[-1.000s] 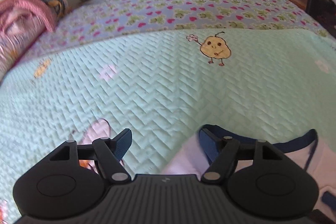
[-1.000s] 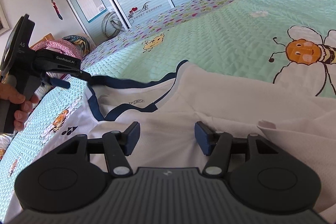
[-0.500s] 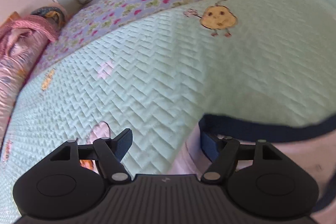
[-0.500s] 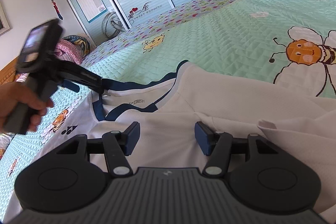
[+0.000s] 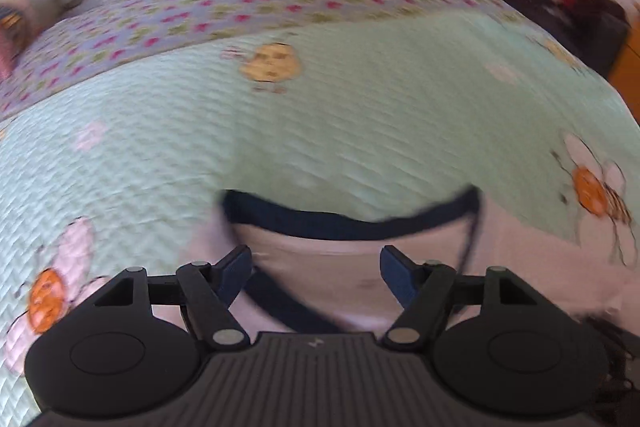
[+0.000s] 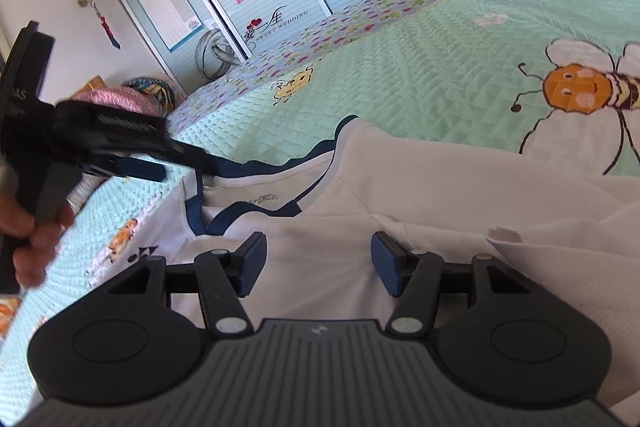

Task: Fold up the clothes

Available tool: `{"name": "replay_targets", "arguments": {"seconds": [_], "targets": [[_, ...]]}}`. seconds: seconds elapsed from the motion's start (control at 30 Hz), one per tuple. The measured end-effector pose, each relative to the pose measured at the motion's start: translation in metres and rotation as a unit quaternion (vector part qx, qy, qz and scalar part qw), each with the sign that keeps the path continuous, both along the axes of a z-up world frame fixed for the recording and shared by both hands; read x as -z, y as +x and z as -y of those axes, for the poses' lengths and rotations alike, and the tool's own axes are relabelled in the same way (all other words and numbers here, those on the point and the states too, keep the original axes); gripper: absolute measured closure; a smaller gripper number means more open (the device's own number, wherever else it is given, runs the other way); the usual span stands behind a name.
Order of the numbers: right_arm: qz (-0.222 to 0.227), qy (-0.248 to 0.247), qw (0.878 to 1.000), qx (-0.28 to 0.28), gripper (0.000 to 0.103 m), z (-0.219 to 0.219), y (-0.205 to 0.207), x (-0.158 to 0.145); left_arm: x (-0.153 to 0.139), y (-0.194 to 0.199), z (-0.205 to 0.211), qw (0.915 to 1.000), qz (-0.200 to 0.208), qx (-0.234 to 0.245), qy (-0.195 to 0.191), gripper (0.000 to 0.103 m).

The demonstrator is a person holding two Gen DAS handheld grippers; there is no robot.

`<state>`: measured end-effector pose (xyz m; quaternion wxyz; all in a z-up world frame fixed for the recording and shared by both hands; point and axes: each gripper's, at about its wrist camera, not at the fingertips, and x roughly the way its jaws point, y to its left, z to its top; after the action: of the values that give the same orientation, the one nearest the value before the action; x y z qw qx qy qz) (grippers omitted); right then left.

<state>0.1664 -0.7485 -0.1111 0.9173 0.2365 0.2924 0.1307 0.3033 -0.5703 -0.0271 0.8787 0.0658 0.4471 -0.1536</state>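
— Where is the shirt now, and why does it lie like this?

— The white shirt (image 6: 420, 195) is spread on the bed (image 6: 440, 75), on the green quilt with the bees, near to me. Its navy collar (image 6: 256, 169) points to the far left. I think it is laid flat so that I can take it by the neck and the shoulder for the first fold.

— What do your grippers do?

— My left gripper (image 5: 316, 265) is over the collar area, tilted down. Its jaws are apart and nothing is pressed between them; the collar band (image 5: 340, 221) lies just beyond the fingertips. From the right wrist view, the tip of this gripper is at the left end of the collar, but I cannot tell if it touches the cloth. My right gripper (image 6: 318, 263) hangs above the chest of the shirt, also released, holding nothing.

— Why is the right one waiting there?

— I judge it stays ready to pin or to take the other side when the left one has the collar.

— Is there room?

— Yes. Far from the shirt the quilt is bare. At the right, a folded edge of cloth (image 6: 516, 239) stands up a little; it may catch. At the far left lies pink bedding (image 6: 116, 99), near my left hand (image 6: 36, 239).
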Motion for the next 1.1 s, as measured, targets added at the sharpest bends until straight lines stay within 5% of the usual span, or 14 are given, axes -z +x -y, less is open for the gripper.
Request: {"name": "replay_targets", "arguments": {"seconds": [0.13,0.27,0.47,0.53,0.57,0.8,0.97,1.1], "targets": [[-0.01,0.066,0.998,0.001,0.043,0.017,0.003,0.005,0.009,0.011,0.034,0.9889,-0.074,0.027,-0.126,0.03],[-0.019,0.109,0.994,-0.003,0.043,0.027,0.005,0.009,0.021,0.021,0.071,0.9889,-0.09,0.039,-0.112,0.03],[-0.03,0.11,0.994,-0.008,0.043,0.026,0.006,0.004,0.029,0.028,0.085,0.9865,-0.094,0.04,-0.128,0.037],[-0.036,0.124,0.992,-0.003,0.043,0.031,0.006,0.003,0.03,0.029,0.088,0.9863,-0.093,0.041,-0.13,0.075],[-0.039,0.133,0.99,0.001,0.043,0.033,0.005,0.002,0.031,0.03,0.089,0.9863,-0.093,0.041,-0.13,0.085],[-0.024,0.156,0.987,0.039,0.043,0.048,-0.003,-0.006,0.027,0.039,0.083,0.9882,-0.047,-0.001,-0.146,0.091],[0.02,0.101,0.985,0.139,0.043,0.055,-0.019,-0.017,0.011,0.061,0.083,0.9862,0.007,-0.04,-0.16,0.091],[0.053,0.055,0.969,0.234,0.036,0.067,-0.037,-0.027,0.014,0.083,0.08,0.9813,-0.052,0.0,-0.185,0.083]]}}
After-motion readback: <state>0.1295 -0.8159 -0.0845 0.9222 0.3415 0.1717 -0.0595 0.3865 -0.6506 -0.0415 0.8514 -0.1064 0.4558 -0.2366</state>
